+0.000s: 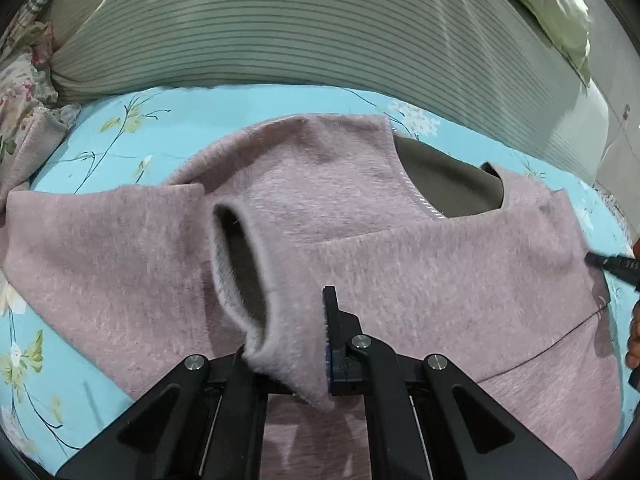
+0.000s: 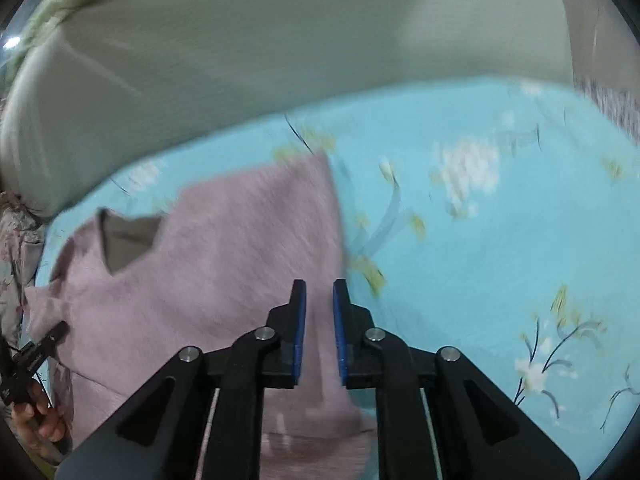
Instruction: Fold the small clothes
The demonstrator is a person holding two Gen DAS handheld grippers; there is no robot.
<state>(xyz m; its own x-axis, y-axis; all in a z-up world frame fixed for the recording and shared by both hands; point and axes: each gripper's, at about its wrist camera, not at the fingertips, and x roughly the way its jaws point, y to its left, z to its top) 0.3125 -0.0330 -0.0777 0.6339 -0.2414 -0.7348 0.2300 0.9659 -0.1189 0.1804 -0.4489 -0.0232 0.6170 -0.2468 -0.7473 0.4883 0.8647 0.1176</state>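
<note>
Floral bedsheet [image 1: 168, 120] | fuzzy sweater [image 1: 360, 220] | left gripper [image 1: 286, 344] pinching cuff [image 1: 276, 320]

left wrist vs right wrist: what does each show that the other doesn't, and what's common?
Left wrist only: the sleeve cuff clamped in the left gripper, its opening facing the camera, plus a striped cushion and floral fabric at the far left.

Right wrist only: the right gripper with its blue pads parted over the garment's edge, gripping nothing, and a wide bare stretch of sheet. This view is motion-blurred.

Both: the pink fuzzy sweater with its grey-lined neckline, lying on the blue floral sheet.
</note>
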